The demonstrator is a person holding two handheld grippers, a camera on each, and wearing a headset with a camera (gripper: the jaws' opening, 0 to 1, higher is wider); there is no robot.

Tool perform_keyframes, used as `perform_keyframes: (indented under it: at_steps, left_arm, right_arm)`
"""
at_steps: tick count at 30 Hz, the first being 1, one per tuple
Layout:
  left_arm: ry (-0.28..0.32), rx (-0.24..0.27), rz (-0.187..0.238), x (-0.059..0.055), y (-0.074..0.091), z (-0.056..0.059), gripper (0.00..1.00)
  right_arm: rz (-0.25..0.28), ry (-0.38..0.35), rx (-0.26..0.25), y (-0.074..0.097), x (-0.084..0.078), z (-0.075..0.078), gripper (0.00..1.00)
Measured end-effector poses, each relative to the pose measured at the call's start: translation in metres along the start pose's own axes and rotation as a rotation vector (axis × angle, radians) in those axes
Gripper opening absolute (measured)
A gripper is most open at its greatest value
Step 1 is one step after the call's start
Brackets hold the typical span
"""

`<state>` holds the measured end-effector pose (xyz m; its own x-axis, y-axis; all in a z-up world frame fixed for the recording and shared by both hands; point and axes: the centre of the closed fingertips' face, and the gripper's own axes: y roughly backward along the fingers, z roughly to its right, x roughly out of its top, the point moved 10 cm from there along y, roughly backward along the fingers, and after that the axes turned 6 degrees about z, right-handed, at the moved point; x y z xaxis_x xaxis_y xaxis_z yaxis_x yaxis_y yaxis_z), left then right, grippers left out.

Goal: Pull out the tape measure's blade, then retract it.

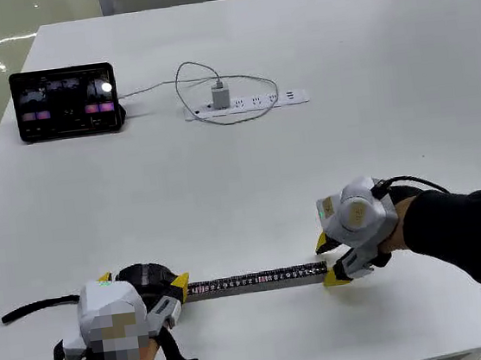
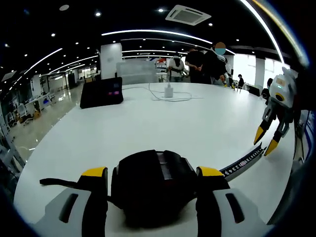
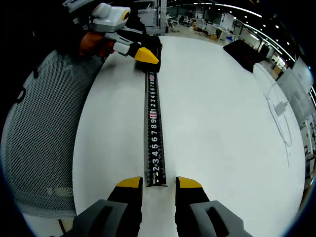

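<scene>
1. At the lower left of the head view, the left hand-held gripper (image 2: 152, 173) is clamped on the black tape measure case (image 1: 143, 280), which sits on the white worktop (image 1: 248, 170).
2. The blade (image 3: 153, 118) lies pulled out flat, running rightward.
3. The right hand-held gripper (image 3: 159, 182) is partly open, with the blade's end between its jaws and a gap beside it.

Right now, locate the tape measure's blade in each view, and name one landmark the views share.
Head view: the blade lies along the bottom centre, running right from the black case.
Left gripper view: lower right, slanting up and away from the case.
Right gripper view: straight up the centre, from between the jaws to the case.
Shared landmark: the dark tablet.
</scene>
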<state>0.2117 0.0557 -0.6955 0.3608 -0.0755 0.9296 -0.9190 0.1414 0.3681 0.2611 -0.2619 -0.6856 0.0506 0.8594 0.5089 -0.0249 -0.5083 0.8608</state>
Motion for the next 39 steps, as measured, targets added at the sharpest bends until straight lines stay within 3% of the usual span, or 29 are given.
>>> perform_keyframes:
  at_steps: [6,14,18,20,27,39]
  left_arm:
    - [0.007,0.002,-0.003,-0.0009,-0.0001,-0.0002,0.68]
    - [0.005,-0.001,-0.013,-0.0020,-0.0002,0.0006,0.67]
    - [-0.001,-0.005,-0.022,-0.0021,0.0001,0.0018,0.64]
    - [0.010,-0.008,-0.027,-0.0020,0.0002,0.0007,0.64]
    - [0.063,-0.010,-0.024,0.0006,0.0013,-0.0017,0.64]
    - [0.054,-0.025,-0.033,-0.0003,0.0012,-0.0030,0.62]
  right_arm:
    - [-0.021,0.010,0.012,-0.0044,0.0004,-0.0024,0.12]
    - [-0.040,0.008,0.018,-0.0051,0.0018,-0.0001,0.11]
    - [-0.068,0.054,0.021,-0.0064,0.0045,-0.0018,0.11]
    - [-0.072,-0.002,0.013,-0.0061,0.0038,0.0000,0.10]
    - [-0.095,-0.007,0.015,-0.0072,0.0060,0.0005,0.10]
    - [-0.092,-0.009,0.021,-0.0068,0.0062,0.0016,0.09]
